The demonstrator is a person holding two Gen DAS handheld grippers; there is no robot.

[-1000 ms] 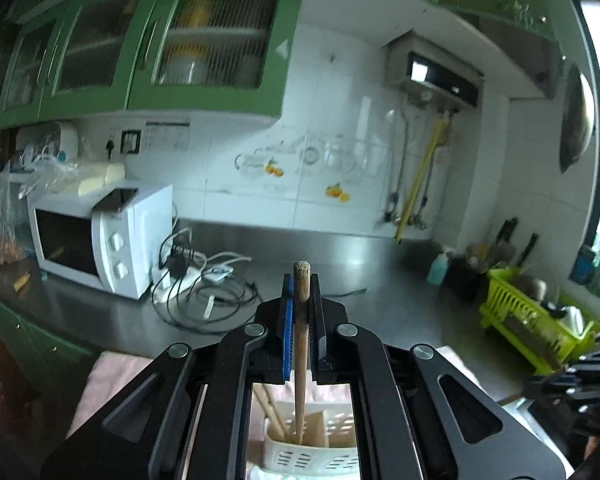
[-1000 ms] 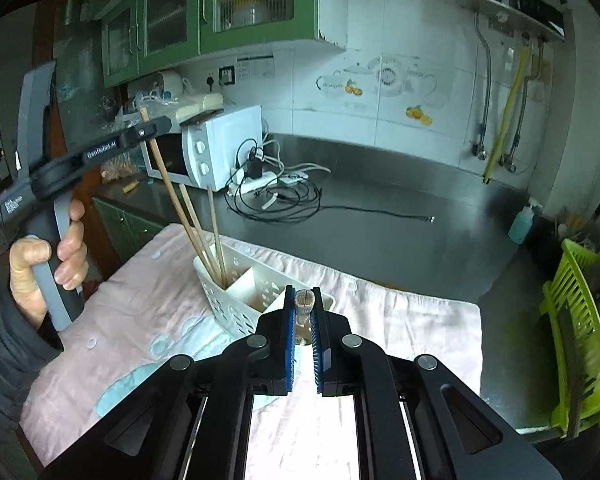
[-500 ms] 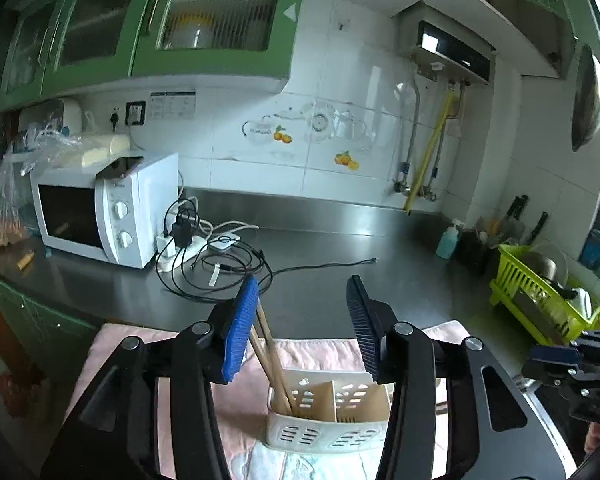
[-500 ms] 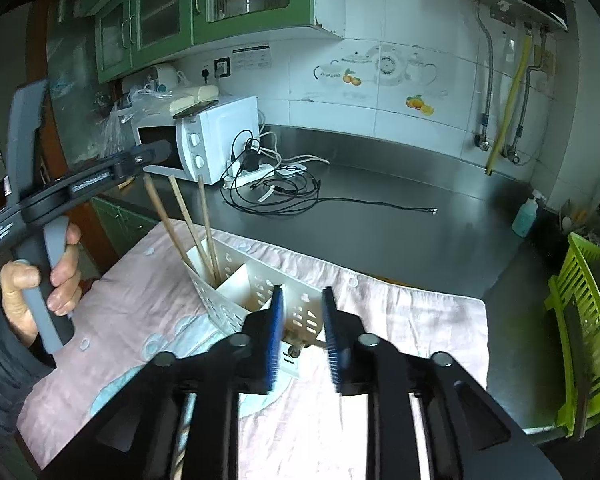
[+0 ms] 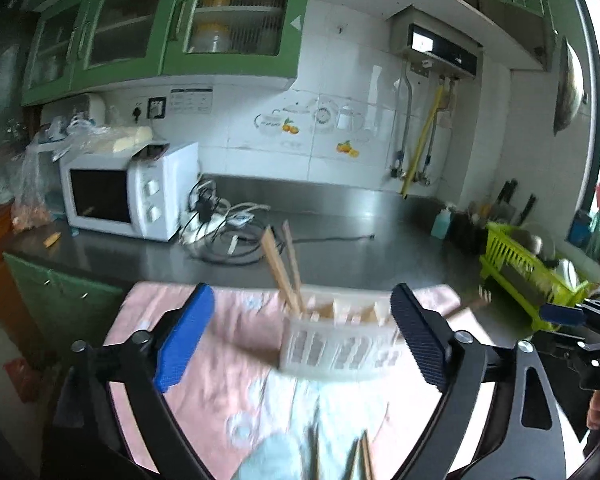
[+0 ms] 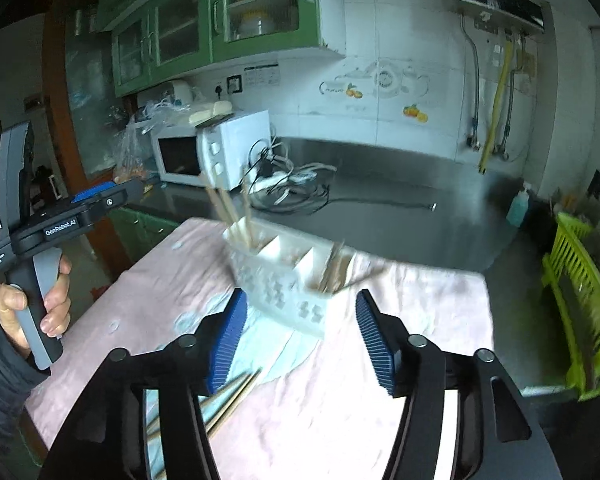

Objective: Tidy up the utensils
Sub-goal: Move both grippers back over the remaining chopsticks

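both sets of fingers have just been opening and now stand wide with nothing between them: left gripper, right gripper. the white slotted plastic utensil caddy stands on the pink cloth over the bench, wooden chopsticks in its end slot. more loose wooden chopsticks lie near; approach them low and pinch mid-length.

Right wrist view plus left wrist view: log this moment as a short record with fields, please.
setting: pink cloth on a kitchen counter
holder: white perforated plastic utensil caddy on the cloth
contents: wooden chopsticks upright in its left end compartment
loose: more chopsticks flat on the cloth
left gripper: open, empty
right gripper: open, empty
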